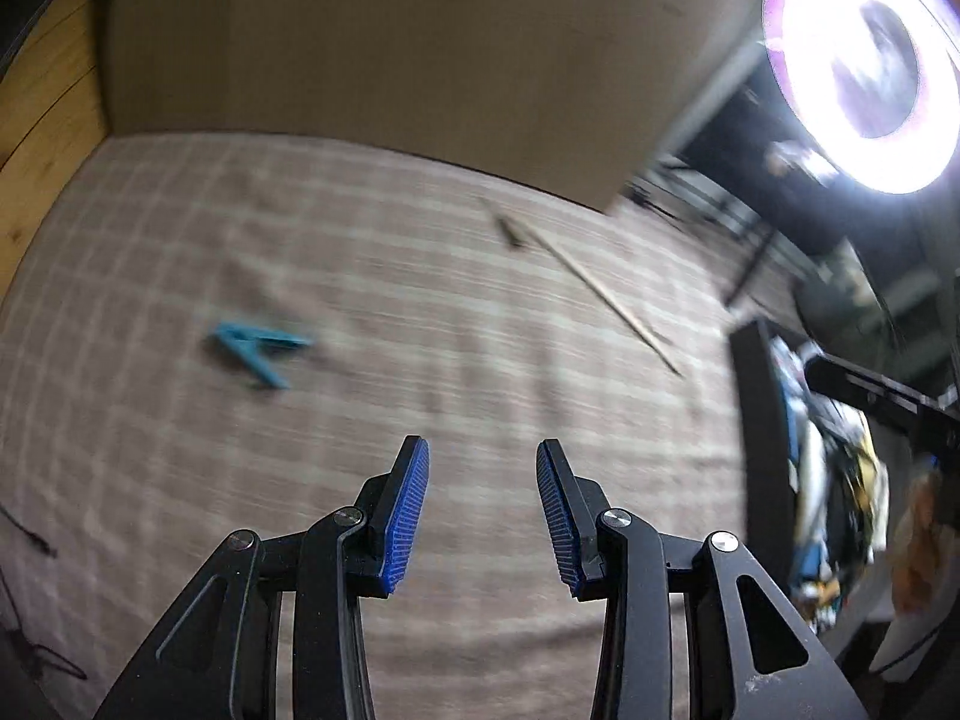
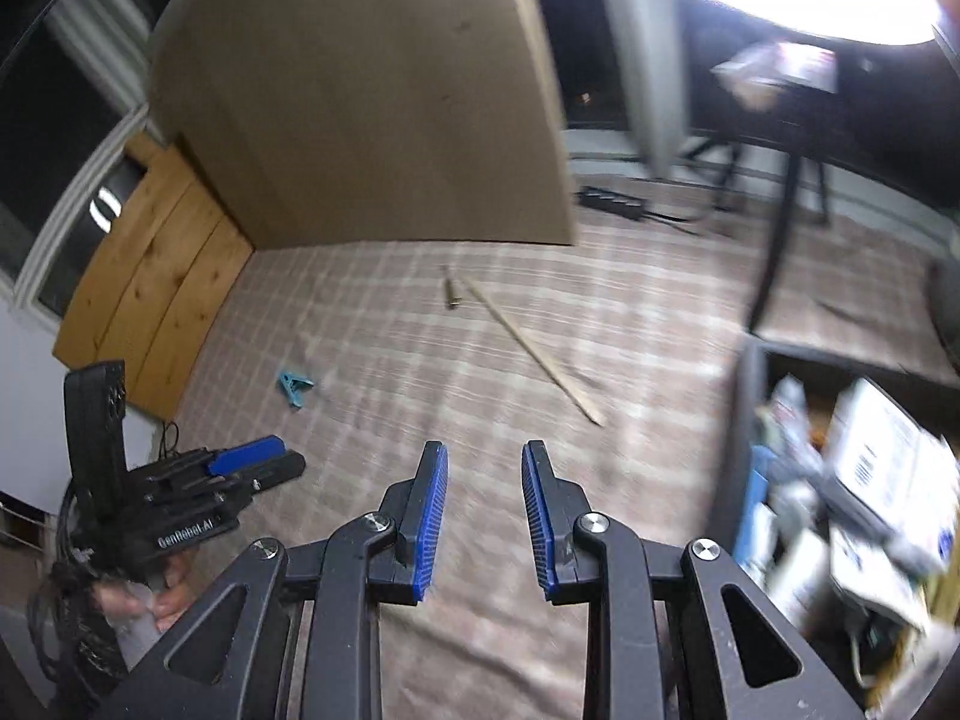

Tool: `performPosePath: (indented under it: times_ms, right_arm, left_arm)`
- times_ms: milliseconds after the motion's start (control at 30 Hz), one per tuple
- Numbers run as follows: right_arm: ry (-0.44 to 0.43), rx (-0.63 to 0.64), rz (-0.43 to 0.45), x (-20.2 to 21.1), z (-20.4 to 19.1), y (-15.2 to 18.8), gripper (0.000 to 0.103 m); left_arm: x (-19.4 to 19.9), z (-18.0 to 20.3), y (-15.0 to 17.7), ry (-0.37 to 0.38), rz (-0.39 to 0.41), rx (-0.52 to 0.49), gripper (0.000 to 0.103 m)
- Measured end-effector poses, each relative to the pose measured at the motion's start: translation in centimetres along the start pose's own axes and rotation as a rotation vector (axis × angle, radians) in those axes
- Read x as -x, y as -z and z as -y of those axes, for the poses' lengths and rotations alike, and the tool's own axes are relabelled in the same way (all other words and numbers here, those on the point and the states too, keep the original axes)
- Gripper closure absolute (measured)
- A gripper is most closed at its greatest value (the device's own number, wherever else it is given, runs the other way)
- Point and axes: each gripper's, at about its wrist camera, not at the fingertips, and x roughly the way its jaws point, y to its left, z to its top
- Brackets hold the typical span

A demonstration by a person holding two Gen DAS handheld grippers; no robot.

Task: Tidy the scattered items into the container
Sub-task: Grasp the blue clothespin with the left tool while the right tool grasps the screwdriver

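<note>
Two grippers are being carried empty above a checked cloth (image 1: 420, 330), the left gripper (image 1: 483, 462) and the right gripper (image 2: 485, 462) each angled down toward it, probably so that the scattered pieces are being kept in sight for the next pick; both sets of blue-padded jaws are being held partly apart, the right a little narrower, with nothing between them. Three items are lying loose on the cloth, all on the side of the dark container (image 2: 757, 396) that faces a tall cardboard panel (image 2: 372, 96): a thin wooden stick (image 2: 531, 342) is resting nearest the container, aslant; a short dull peg-like piece (image 2: 450, 294), too blurred to be named, is lying just beyond the stick's far end; a blue clothes peg (image 2: 292, 387), sprung into a V, is sitting well apart from the container, farthest of the three. The container itself is being shown already crowded with printed cartons and packets, so the tidying is being judged well advanced but unfinished. A ring light (image 1: 864, 60) is glaring above the container
</note>
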Motion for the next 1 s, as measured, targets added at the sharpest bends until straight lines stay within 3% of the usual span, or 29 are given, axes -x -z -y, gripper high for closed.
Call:
performPosePath:
  times_ms: [200,433,700,1000]
  right_arm:
    - [-0.009,0.056,-0.067,-5.5,-2.6,-3.7,0.079]
    - [0.01,0.09,-0.121,-11.1,-3.6,-7.3,0.079]
    - [0.003,0.065,-0.174,-16.1,-3.1,-10.1,0.079]
    - [0.0,0.047,-0.209,-20.0,-3.5,-12.1,0.08]
  left_arm:
    - [-1.4,-5.4,-2.2,-0.046,-0.005,0.138,0.06]
    - [-3.5,-8.7,-3.8,-0.07,-0.029,0.248,0.055]
    - [-5.8,-10.1,-5.4,-0.118,-0.069,0.309,0.051]
    - [-7.0,-10.4,-6.1,-0.189,-0.079,0.271,0.05]
